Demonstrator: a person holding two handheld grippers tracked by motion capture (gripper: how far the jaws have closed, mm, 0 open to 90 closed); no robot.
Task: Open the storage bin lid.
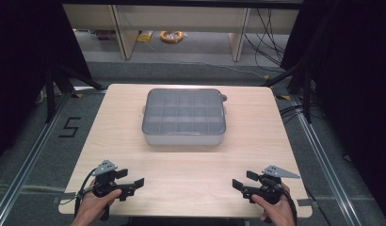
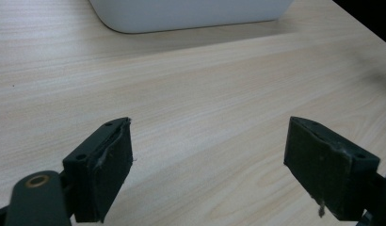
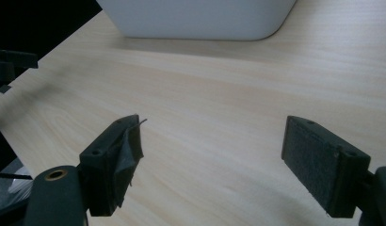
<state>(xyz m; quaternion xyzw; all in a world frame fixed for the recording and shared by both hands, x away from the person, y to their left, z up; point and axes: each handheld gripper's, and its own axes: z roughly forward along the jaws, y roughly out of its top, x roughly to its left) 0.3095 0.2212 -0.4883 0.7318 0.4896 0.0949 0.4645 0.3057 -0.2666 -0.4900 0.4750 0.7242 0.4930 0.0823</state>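
Observation:
A white compartment box with a smoky clear lid [image 1: 184, 116] sits shut at the middle of the wooden table [image 1: 186, 160]. Its white front wall shows at the top of the left gripper view [image 2: 191, 14] and of the right gripper view [image 3: 196, 19]. My left gripper [image 1: 134, 184] rests near the table's front left corner, jaws wide apart with nothing between them [image 2: 207, 169]. My right gripper [image 1: 239, 187] sits near the front right, open and empty too [image 3: 210, 165]. Both point inward over bare wood, well short of the box.
Floor rails run along both sides of the table. Black curtains and stands flank it. Behind it are shelf legs, cables and an orange coil [image 1: 172, 36]. A "5" [image 1: 69, 126] is marked on the floor at the left.

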